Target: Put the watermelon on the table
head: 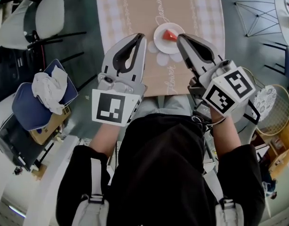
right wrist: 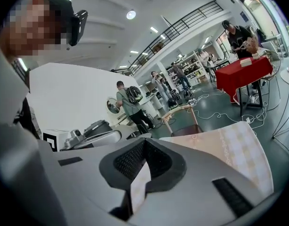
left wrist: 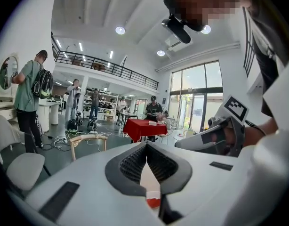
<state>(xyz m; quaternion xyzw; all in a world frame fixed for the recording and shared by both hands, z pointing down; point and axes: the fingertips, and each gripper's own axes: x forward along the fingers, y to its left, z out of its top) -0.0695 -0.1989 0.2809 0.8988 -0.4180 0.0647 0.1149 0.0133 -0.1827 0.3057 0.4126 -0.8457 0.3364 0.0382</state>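
Note:
A red watermelon slice (head: 171,35) lies on a small white plate (head: 159,42) on the table with the tan checked cloth (head: 135,13). In the head view my left gripper (head: 140,36) hangs just left of the plate and my right gripper (head: 179,36) just right of it. Both are above the table, both shut, and neither holds anything. In the left gripper view the shut left gripper (left wrist: 147,146) shows the watermelon slice (left wrist: 154,203) through the slit behind the tips. The right gripper view shows the shut right gripper (right wrist: 144,142) over the cloth (right wrist: 234,147).
A white chair (head: 48,13) stands at the far left. Below it a blue cushion (head: 29,109) carries a crumpled white cloth. A wire-frame chair (head: 262,15) and a round woven basket (head: 276,109) are on the right. Several people and a red-draped table (left wrist: 143,127) stand farther off.

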